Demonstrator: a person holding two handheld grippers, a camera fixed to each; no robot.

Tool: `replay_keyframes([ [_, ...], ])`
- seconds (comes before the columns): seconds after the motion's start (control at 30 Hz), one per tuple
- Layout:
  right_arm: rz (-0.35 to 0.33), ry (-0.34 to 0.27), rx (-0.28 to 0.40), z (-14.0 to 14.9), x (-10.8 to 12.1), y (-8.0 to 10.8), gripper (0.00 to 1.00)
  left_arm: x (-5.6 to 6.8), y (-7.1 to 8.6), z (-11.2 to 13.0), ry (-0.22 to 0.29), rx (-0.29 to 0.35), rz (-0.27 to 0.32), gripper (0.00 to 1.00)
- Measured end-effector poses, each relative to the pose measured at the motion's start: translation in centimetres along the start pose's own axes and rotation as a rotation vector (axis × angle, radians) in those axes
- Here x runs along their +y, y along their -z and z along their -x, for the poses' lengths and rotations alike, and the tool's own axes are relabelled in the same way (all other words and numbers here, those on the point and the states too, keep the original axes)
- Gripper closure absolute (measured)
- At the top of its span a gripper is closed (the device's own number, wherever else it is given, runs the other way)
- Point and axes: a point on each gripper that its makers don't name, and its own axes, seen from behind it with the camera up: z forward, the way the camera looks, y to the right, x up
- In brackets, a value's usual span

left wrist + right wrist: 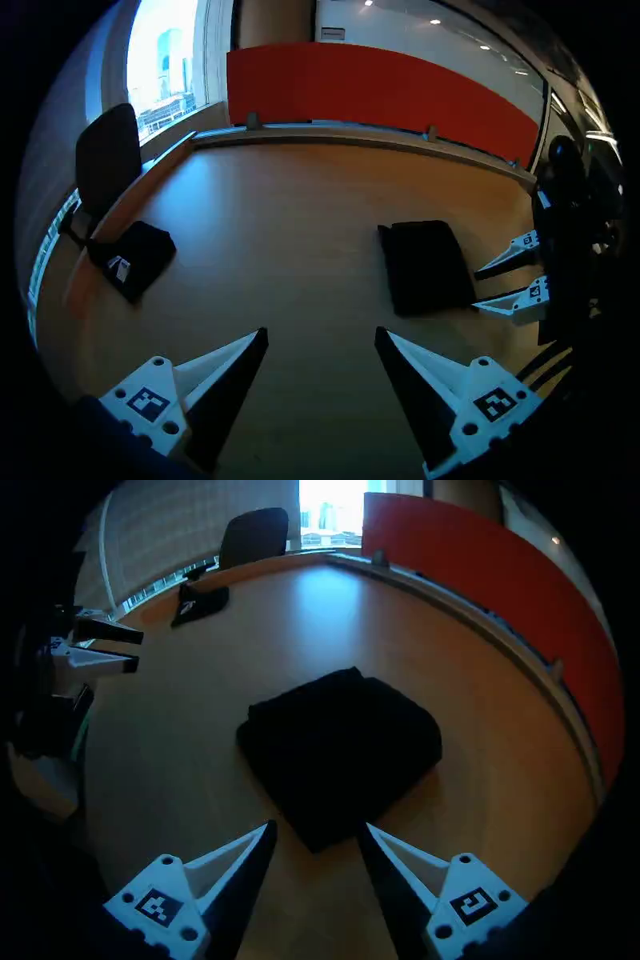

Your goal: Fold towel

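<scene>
A dark towel lies folded into a thick rectangle on the wooden table. My right gripper hovers open just in front of its near corner, nothing between the fingers. In the left gripper view the same towel lies to the right of centre, with the right gripper open at its right edge. My left gripper stands open over bare wood, well away from the towel. In the right gripper view the left gripper shows at the far left, open.
A second dark folded cloth with a white tag lies near the table's left edge, also seen as a cloth at the back. A black office chair stands beyond it. A red partition runs along the table's far side.
</scene>
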Motion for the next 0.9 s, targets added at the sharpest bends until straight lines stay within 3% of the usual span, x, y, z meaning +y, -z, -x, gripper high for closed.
replay_keyframes([
  [0.43, 0.003, -0.048, -0.017, 1.5, -0.2, -0.5, 0.33, -0.1, 0.2, 0.2, 0.000, -0.001, 0.002, 0.00],
  [0.6, 0.011, -0.069, -0.019, 1.6, -0.1, -0.7, 0.47, 0.0, 0.1, 0.1, 0.000, 0.001, 0.006, 0.00],
  [0.83, 0.018, -0.092, -0.020, 1.8, 0.0, -0.7, 0.57, -0.1, 0.2, 0.0, 0.000, 0.003, 0.008, 0.00],
  [0.9, 0.021, -0.095, -0.021, 1.8, 0.0, -0.8, 0.65, -0.2, 0.2, 0.1, 0.001, 0.002, 0.008, 0.00],
])
